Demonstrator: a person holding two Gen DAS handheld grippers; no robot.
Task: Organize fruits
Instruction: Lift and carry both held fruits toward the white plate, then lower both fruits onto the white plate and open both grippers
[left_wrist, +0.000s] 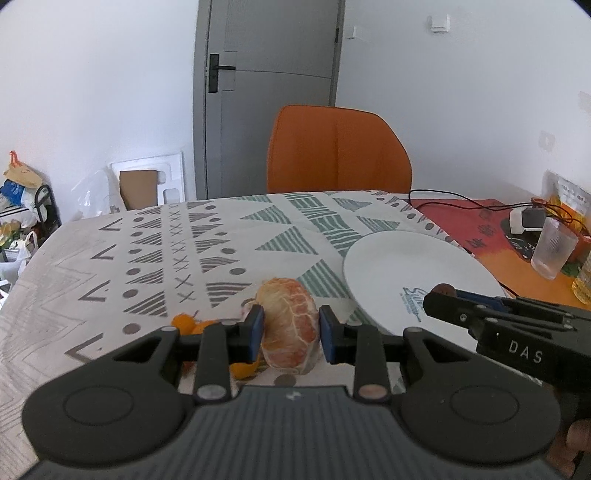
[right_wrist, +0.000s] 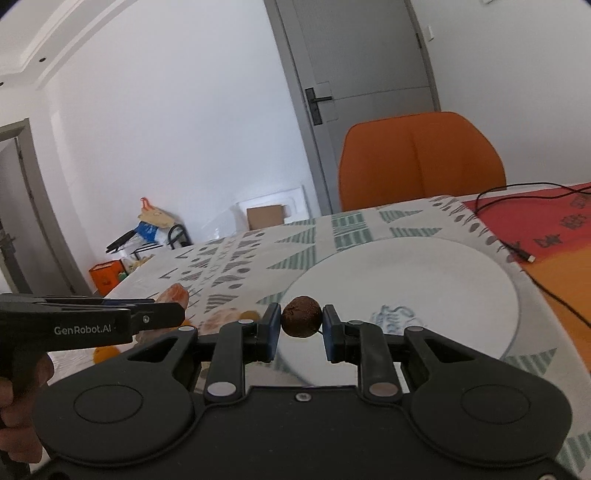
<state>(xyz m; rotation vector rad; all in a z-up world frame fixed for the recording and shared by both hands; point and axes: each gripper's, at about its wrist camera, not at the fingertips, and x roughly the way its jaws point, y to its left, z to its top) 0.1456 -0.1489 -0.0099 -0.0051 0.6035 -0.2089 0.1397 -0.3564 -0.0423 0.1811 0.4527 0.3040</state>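
1. The left gripper (left_wrist: 291, 332), black with blue pads, is clamped on a peeled orange citrus fruit (left_wrist: 290, 325) streaked with white pith; the fruit sits between the two pads and both press on its sides.
2. In the left wrist view, curled scraps of orange peel (left_wrist: 192, 325) lie on the white tablecloth with grey and green triangle print (left_wrist: 155, 258), at about eight o'clock from the held fruit and just beside it.
3. The right gripper (right_wrist: 301, 324), of the same black and blue make, is closed on a small round brown fruit with a rough skin (right_wrist: 301, 321), pinched from both sides.
4. In the right wrist view, that brown fruit hangs in front of the near left rim of a round white ceramic plate with a faint blue mark (right_wrist: 424, 280); whether it is over the plate or just short of it cannot be told.
5. In the left wrist view the plate lies at about two o'clock from the peeled fruit, near it, and the right gripper reaches in from three o'clock with the brown fruit at its tip.
6. An orange upholstered chair (left_wrist: 338, 151) stands at twelve o'clock beyond the table's far edge, with a grey door (left_wrist: 266, 74) behind it.
7. A ribbed clear plastic cup (left_wrist: 552, 249) stands at three o'clock from the plate on a red and orange cloth (left_wrist: 480, 229), beside a black cable (left_wrist: 443, 194).
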